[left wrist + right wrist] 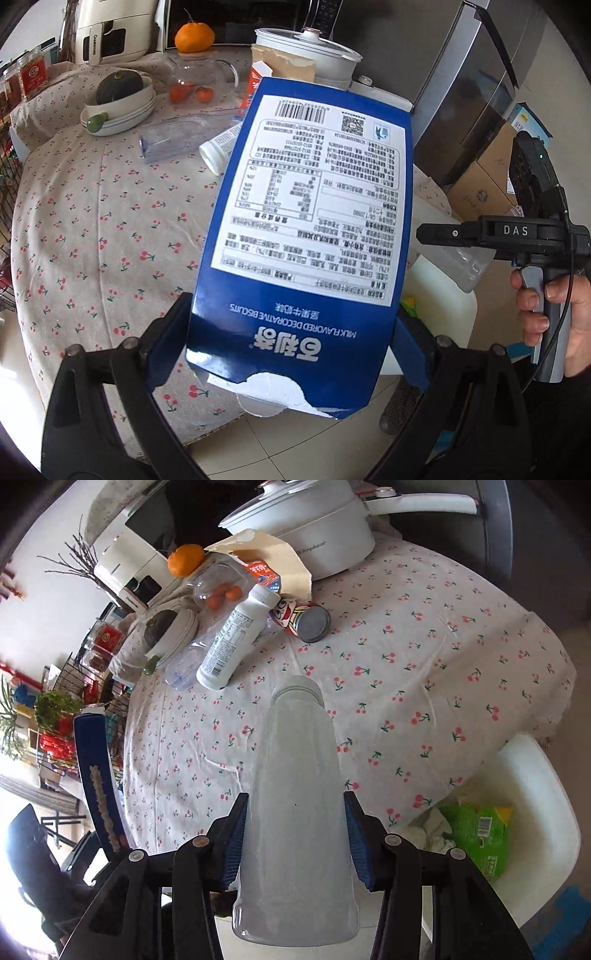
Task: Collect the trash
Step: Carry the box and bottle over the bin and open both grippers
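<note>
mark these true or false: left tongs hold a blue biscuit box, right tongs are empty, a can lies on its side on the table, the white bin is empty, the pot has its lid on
1. The left tongs hold a blue biscuit box. True.
2. The right tongs are empty. False: they grip a frosted plastic bottle.
3. A can lies on its side on the tablecloth. True.
4. The white bin is empty. False: a green packet and crumpled paper lie in it.
5. The white pot has its lid on. True.

So the biscuit box sits between the left tool fingers, bottle in the right tool. Can lies on the counter, pot behind it.
</note>
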